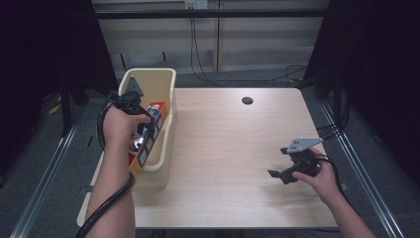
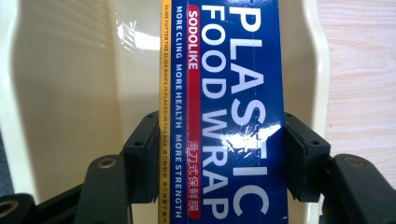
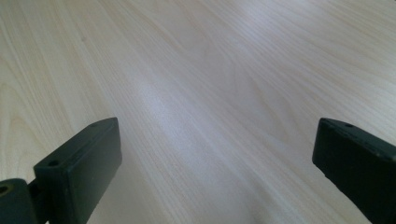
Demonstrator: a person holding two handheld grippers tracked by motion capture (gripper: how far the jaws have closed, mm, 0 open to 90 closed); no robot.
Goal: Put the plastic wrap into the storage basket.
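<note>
A long blue box of plastic food wrap [image 2: 224,112] with a yellow edge lies lengthwise in the cream plastic bin [image 2: 70,93]. My left gripper [image 2: 219,158] is shut on it, both black pads pressed against the box's long sides. From above, the box [image 1: 157,111] sticks out under the left hand inside the bin [image 1: 166,84], and my left gripper [image 1: 143,130] points down into it. Over the bare wood at the table's right front, my right gripper [image 1: 277,174] is open; between its jaws there is just tabletop [image 3: 210,116].
The cream bin stands at the table's left edge. A round dark cable hole [image 1: 247,100] sits near the far edge of the wooden table [image 1: 233,144]. Cables trail on the floor behind the table, with dark curtains at both sides.
</note>
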